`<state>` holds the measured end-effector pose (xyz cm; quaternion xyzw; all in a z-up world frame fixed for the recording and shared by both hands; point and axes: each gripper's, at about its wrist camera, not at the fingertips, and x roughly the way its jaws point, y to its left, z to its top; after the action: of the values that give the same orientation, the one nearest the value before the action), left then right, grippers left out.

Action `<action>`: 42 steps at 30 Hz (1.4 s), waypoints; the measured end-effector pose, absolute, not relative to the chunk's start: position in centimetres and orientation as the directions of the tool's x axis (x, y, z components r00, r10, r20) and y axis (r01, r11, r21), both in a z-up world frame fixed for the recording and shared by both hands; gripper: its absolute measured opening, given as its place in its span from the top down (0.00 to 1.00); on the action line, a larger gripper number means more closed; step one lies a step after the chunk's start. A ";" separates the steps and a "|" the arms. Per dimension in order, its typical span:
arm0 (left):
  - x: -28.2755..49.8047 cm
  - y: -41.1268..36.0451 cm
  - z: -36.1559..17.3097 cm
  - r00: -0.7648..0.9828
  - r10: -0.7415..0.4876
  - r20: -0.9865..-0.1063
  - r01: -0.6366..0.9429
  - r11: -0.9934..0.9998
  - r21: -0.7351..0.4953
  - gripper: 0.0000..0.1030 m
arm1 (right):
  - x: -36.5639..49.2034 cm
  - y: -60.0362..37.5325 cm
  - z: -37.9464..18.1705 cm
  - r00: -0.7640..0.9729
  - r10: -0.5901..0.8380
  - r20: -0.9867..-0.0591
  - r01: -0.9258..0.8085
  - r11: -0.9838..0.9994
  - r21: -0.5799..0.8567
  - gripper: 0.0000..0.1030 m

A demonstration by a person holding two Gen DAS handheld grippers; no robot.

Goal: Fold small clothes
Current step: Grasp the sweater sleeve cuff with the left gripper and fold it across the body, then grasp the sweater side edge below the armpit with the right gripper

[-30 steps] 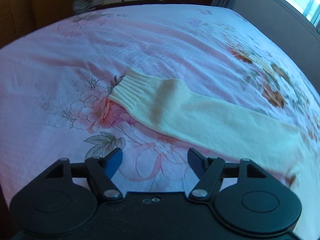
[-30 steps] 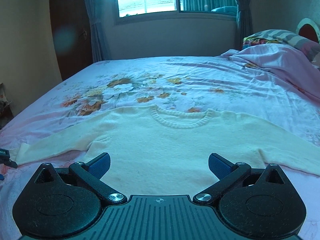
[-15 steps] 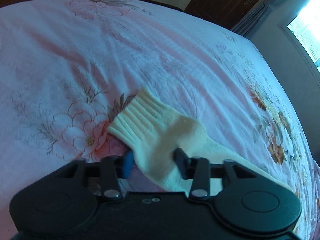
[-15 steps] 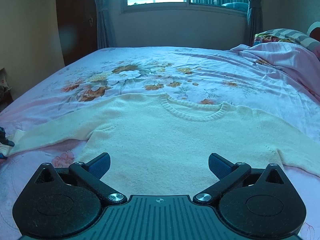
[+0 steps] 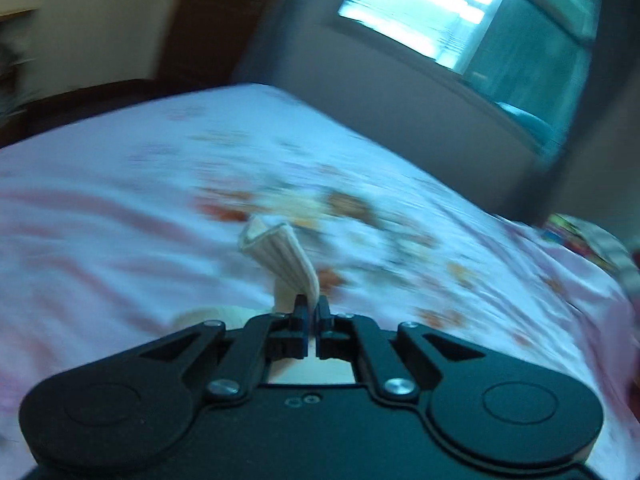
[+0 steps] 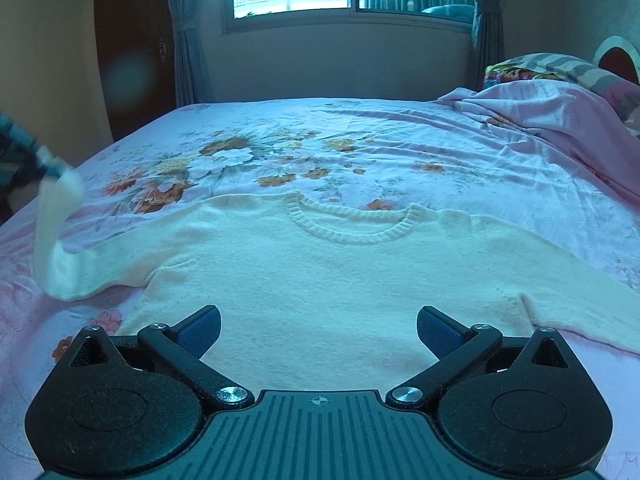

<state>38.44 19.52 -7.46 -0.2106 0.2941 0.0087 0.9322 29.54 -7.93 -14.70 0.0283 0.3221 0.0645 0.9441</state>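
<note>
Cream sweater (image 6: 320, 280) lying flat, face up on the bed w/ floral sheet (image 6: 360, 140), neckline toward the window, most of it right in front of the right tool (image 6: 319, 326), which is spread wide w/ nothing between the pads, hovering over the hem area. Left tool (image 5: 314, 312) clamped tight on the ribbed cuff (image 5: 280, 256) of one sleeve, cuff poking up past the tips, sleeve end lifted off the sheet at far left in right-cam view. Left cam super blurry btw.
</note>
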 end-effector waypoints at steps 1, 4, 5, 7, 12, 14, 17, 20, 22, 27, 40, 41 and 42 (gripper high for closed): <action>38.8 16.6 -7.3 0.814 -0.183 -0.552 -0.064 0.915 -0.397 0.99 | 29.4 -8.5 -14.6 0.785 0.133 -0.605 -0.096 0.991 0.094 0.00; 39.0 7.9 -8.2 0.740 -0.356 -0.571 0.139 0.911 -0.388 0.99 | 28.9 -10.4 -14.7 0.783 0.113 -0.611 -0.075 0.993 0.088 0.00; 38.5 5.3 -9.3 0.695 -0.414 -0.589 0.197 0.896 -0.397 0.99 | 28.7 -11.0 -14.8 0.782 0.104 -0.615 -0.066 0.994 0.085 0.00; 38.2 1.4 -11.4 0.611 -0.473 -0.634 0.257 0.877 -0.407 0.99 | 28.4 -12.6 -15.1 0.772 0.090 -0.629 -0.049 0.995 0.083 0.00; 35.7 -0.4 -15.4 0.471 -0.472 -0.745 0.266 0.881 -0.391 0.89 | 28.0 -15.2 -16.5 0.734 0.091 -0.673 -0.028 0.994 0.104 0.00; 34.7 1.7 -14.4 0.515 -0.446 -0.732 0.247 0.895 -0.371 0.82 | 28.1 -15.4 -16.9 0.726 0.116 -0.678 -0.032 0.990 0.135 0.00; 34.2 4.3 -12.6 0.607 -0.352 -0.712 0.211 0.936 -0.283 0.72 | 28.9 -15.1 -17.1 0.717 0.158 -0.679 -0.041 0.982 0.185 0.00; 35.4 7.5 -12.5 0.649 -0.215 -0.729 0.103 0.975 -0.196 0.69 | 30.1 -14.5 -17.6 0.703 0.190 -0.685 -0.047 0.974 0.222 0.01; 35.9 9.6 -13.0 0.659 -0.150 -0.737 0.035 0.985 -0.169 0.69 | 31.0 -14.2 -18.0 0.696 0.199 -0.690 -0.046 0.971 0.234 0.06; 36.7 11.3 -15.2 0.642 -0.072 -0.764 -0.032 0.992 -0.121 0.69 | 34.0 -14.7 -19.8 0.643 0.220 -0.733 0.011 0.955 0.296 0.53; 36.6 10.6 -17.4 0.642 -0.048 -0.765 -0.036 0.995 -0.092 0.69 | 35.4 -14.6 -19.1 0.687 0.249 -0.683 -0.003 0.941 0.340 0.98; 36.6 10.5 -17.2 0.651 -0.046 -0.758 -0.034 0.995 -0.090 0.69 | 35.1 -14.9 -18.4 0.710 0.239 -0.662 -0.003 0.942 0.337 0.98; 36.6 10.4 -16.9 0.661 -0.045 -0.749 -0.033 0.996 -0.089 0.69 | 34.7 -15.2 -17.4 0.739 0.221 -0.636 -0.001 0.945 0.327 0.98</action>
<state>36.63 10.44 -16.88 -0.0473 0.4119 -0.0031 0.9100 34.74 -15.22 -17.39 0.1546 0.3560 0.0604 0.9196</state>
